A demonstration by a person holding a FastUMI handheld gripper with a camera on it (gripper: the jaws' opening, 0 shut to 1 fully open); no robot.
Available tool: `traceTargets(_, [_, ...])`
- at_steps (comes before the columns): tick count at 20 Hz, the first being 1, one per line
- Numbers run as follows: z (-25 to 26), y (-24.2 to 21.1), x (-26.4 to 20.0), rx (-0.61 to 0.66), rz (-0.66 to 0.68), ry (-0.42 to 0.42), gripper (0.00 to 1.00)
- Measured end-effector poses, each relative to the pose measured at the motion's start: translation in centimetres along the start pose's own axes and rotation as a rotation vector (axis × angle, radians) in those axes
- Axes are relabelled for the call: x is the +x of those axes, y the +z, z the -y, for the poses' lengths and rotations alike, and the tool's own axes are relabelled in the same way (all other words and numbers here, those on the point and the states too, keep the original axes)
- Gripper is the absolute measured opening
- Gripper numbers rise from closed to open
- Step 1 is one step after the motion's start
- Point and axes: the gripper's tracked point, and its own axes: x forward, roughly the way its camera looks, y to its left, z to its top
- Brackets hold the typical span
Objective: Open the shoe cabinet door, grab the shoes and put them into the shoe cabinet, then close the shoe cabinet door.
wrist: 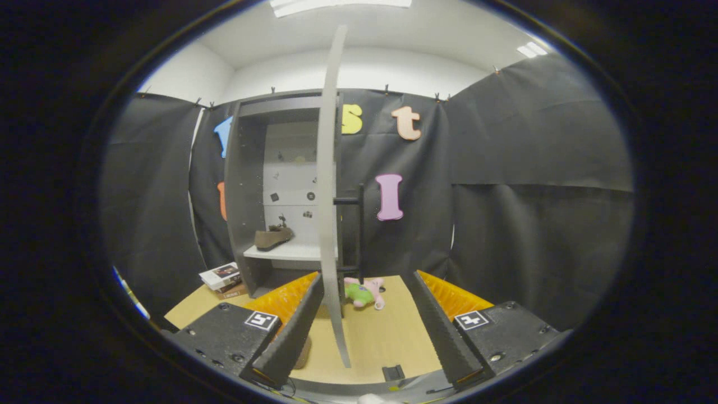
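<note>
The gripper point(367, 331) holds its fingers spread wide, with nothing clamped between them. The shoe cabinet point(252, 191) stands at the far left with its door point(330, 185) swung out edge-on toward the gripper. The door's near edge runs vertically, and its lower part falls in the gap between the fingers, closer to the left finger. The bar handle point(360, 233) sits on the right face of the door, also vertical, beyond the fingertips. One shoe point(273, 237) lies on the shelf point(289, 252) inside the cabinet, toe pointing left. With a shoe stowed and the door open, closing would call for a leftward push on the door's right face.
</note>
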Motion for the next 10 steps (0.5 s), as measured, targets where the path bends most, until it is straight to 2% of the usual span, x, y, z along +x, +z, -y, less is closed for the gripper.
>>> traceTargets(5, [-5.7, -5.1, -0.8, 0.001, -0.059, 0.031, 0.99])
traceTargets(10, [-12.2, -11.9, 1.3, 0.044, -0.174, 0.086, 0.99])
